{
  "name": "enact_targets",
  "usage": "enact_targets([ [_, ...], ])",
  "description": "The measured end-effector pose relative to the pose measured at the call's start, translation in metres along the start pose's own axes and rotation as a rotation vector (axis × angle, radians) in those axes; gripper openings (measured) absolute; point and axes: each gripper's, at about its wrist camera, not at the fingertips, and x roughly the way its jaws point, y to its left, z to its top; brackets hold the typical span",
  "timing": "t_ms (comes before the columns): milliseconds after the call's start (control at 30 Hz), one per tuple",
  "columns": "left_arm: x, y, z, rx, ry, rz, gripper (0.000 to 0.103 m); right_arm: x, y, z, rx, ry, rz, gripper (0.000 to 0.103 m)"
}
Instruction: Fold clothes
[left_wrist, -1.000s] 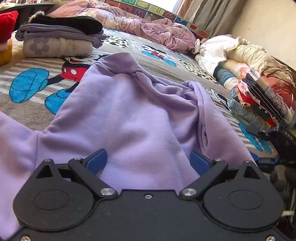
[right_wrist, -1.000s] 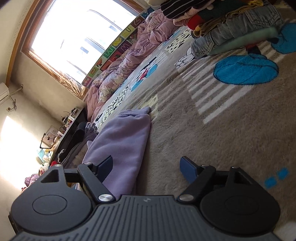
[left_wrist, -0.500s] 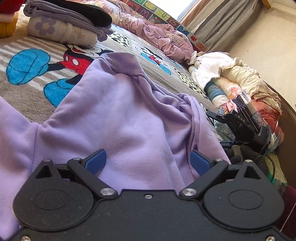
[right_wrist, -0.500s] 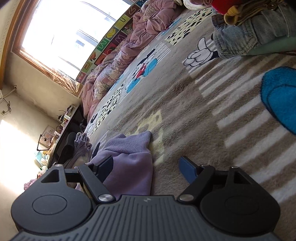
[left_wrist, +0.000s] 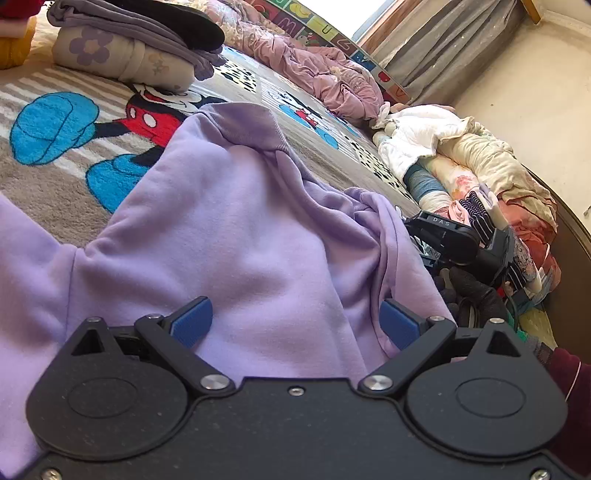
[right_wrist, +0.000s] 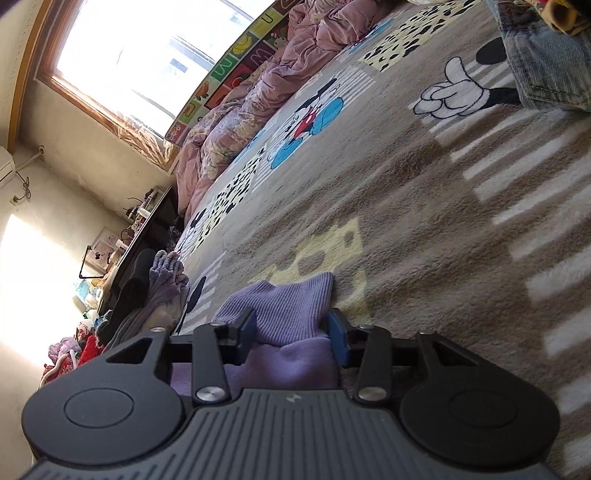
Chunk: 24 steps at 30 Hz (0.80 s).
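Observation:
A lilac sweatshirt (left_wrist: 229, 229) lies spread on the Mickey Mouse blanket (left_wrist: 55, 129), with its collar at the far end. My left gripper (left_wrist: 295, 325) is open and hovers low over the body of the sweatshirt. My right gripper (right_wrist: 291, 328) is shut on the ribbed cuff of the sweatshirt's sleeve (right_wrist: 291, 310), low over the blanket (right_wrist: 424, 221). The right gripper's black body also shows in the left wrist view (left_wrist: 454, 240) at the sweatshirt's right edge.
A stack of folded clothes (left_wrist: 133, 48) sits at the far left. A pile of unfolded clothes (left_wrist: 480, 177) lies along the right wall. A pink quilt (left_wrist: 317, 70) is bunched under the window. Folded jeans (right_wrist: 543, 62) lie at the right.
My right gripper has moved down onto the sleeve cuff and closed on it. My left gripper has stayed open over the sweatshirt, with the view tilting a little.

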Motion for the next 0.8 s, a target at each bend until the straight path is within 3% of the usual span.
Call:
enact_targets([
  [33,0.000,0.000,0.000,0.000,0.000,-0.001,0.097,-0.002,0.002,-0.001,-0.006,-0.007,-0.002,0.019],
  [133,-0.001,0.001,0.000,-0.002,0.000,-0.002,0.097,-0.010,0.007,-0.003,-0.016,-0.040,-0.007,0.015],
  [800,0.000,-0.003,-0.003,0.034,-0.001,0.014,0.097,-0.117,0.052,0.012,-0.132,-0.240,-0.059,0.013],
])
